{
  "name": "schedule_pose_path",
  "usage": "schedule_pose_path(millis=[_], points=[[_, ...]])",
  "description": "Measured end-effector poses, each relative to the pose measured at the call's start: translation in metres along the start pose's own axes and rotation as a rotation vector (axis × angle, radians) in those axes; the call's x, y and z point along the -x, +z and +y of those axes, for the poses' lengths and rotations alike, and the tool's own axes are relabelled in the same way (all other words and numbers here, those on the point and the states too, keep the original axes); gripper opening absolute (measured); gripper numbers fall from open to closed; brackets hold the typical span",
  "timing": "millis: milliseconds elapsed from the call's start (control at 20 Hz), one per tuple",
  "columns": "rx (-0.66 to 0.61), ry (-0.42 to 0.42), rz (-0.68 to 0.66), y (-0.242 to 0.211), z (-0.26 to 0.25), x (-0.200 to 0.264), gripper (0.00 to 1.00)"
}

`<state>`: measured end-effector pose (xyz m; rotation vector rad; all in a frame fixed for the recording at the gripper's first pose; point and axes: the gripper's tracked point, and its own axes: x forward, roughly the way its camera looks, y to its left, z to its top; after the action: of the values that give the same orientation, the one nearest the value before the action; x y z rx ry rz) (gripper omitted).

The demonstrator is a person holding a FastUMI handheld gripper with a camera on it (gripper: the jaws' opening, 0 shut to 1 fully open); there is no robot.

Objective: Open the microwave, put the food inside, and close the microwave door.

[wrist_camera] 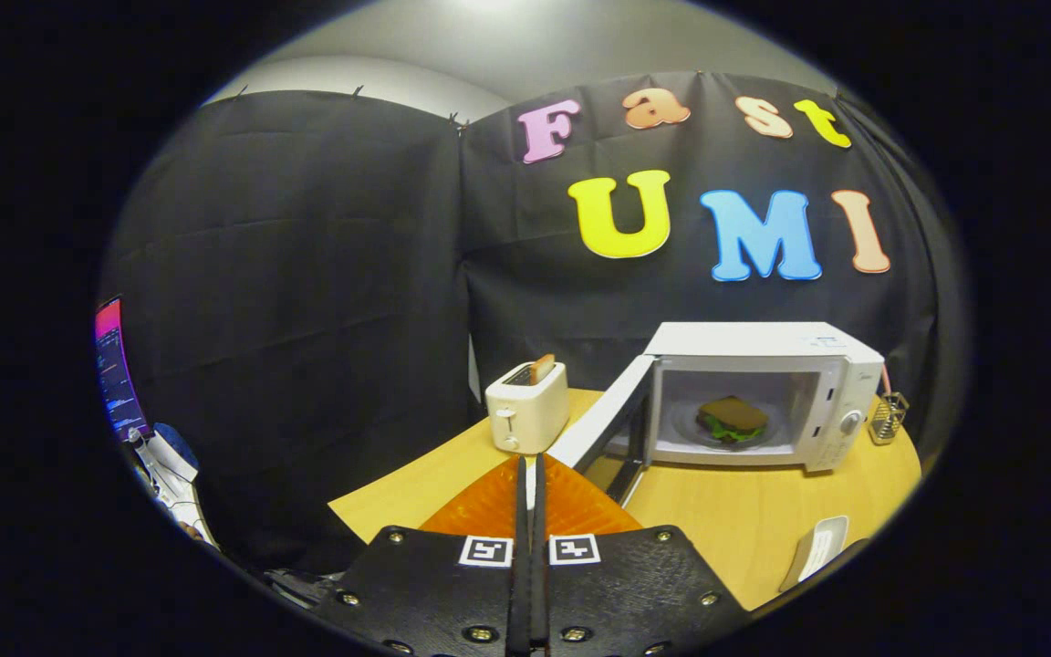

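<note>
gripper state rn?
Gripper: closed, fingers pressed together with nothing between them, tips just short of the open microwave door. Sandwich already sits inside the microwave.

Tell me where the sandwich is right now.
The sandwich sits on a plate inside the open microwave, beyond the gripper, whose jaws are shut on nothing, right of the toaster.

No text can be read here. The microwave, beyond the claw, carries a small mark near its top front corner, too small to make out. Two square black-and-white coded markers sit on the claw's body.
</note>
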<state>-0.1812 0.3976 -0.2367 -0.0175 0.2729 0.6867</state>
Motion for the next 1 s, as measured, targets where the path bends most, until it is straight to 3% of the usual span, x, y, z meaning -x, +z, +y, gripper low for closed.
schedule_pose_path(millis=[150, 300, 500, 800, 1000], points=[[-0.04, 0.046, 0.064, -0.021, 0.027, -0.018, 0.01], [-0.055, 0.033, 0.087, -0.032, 0.032, -0.028, 0.01], [-0.091, -0.007, 0.135, -0.05, 0.019, -0.029, 0.01], [-0.04, -0.031, 0.123, -0.046, -0.013, -0.004, 0.01], [0.003, -0.096, 0.089, -0.034, -0.05, 0.014, 0.01]])
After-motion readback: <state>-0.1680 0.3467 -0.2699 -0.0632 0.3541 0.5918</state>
